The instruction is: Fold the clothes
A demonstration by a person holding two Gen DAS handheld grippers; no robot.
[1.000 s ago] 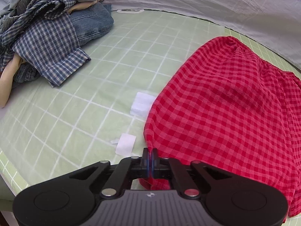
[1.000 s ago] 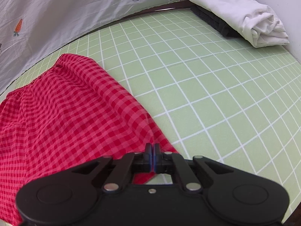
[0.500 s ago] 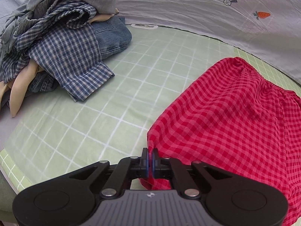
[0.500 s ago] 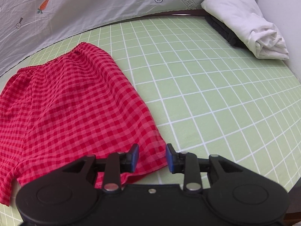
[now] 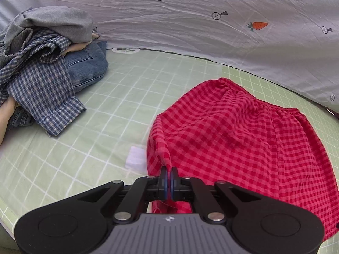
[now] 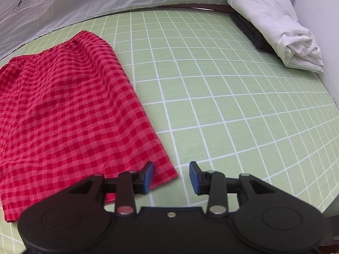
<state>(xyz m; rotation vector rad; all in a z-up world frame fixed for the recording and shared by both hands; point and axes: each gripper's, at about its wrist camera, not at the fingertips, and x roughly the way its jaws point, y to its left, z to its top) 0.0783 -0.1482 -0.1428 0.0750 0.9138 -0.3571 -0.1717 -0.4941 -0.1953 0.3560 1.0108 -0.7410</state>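
Red checked shorts [image 5: 243,139] lie on the green grid sheet [image 5: 118,110], elastic waistband at the far side. My left gripper [image 5: 169,176] is shut on the near left hem corner of the shorts, lifting the cloth into a small ridge. In the right wrist view the shorts [image 6: 63,110] lie flat to the left. My right gripper [image 6: 171,176] is open and empty, its left finger just over the near right hem corner, which rests on the sheet [image 6: 233,105].
A pile of unfolded clothes [image 5: 42,80], blue plaid shirt, jeans and grey top, sits far left. A folded white garment [image 6: 275,27] on a dark one lies far right. A grey printed sheet [image 5: 190,21] hangs behind. A white patch [image 5: 135,156] lies by the shorts.
My right gripper opened, let go of the right hem corner and drew back; that corner now lies flat. My left gripper stays shut on the left corner and has shifted, bunching the cloth.
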